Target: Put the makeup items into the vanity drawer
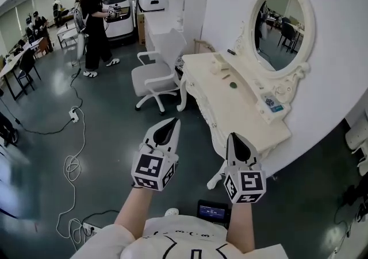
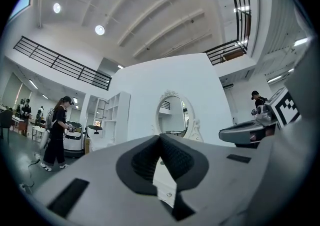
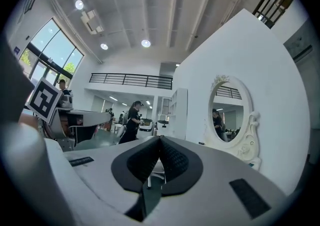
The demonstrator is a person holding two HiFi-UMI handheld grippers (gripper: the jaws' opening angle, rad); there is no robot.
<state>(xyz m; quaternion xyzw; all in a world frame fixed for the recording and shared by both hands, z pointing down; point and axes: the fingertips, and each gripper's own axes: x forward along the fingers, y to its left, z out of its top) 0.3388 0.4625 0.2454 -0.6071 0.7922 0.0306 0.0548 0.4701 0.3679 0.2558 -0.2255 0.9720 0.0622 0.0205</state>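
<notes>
Left gripper [image 1: 172,123] and right gripper [image 1: 232,138]: jaws pressed together, nothing held. The makeup items [image 1: 233,85] lie on the vanity [image 1: 247,128] top, ahead of both grippers and well apart from them. Risk: an approach with the jaws unopened would likely shove these small items off the top. The drawer front cannot be made out.

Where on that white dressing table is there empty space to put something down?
The near half of the tabletop is bare, from the green item to the near edge. The far end is busier, with small white items; a box sits by the mirror.
</notes>
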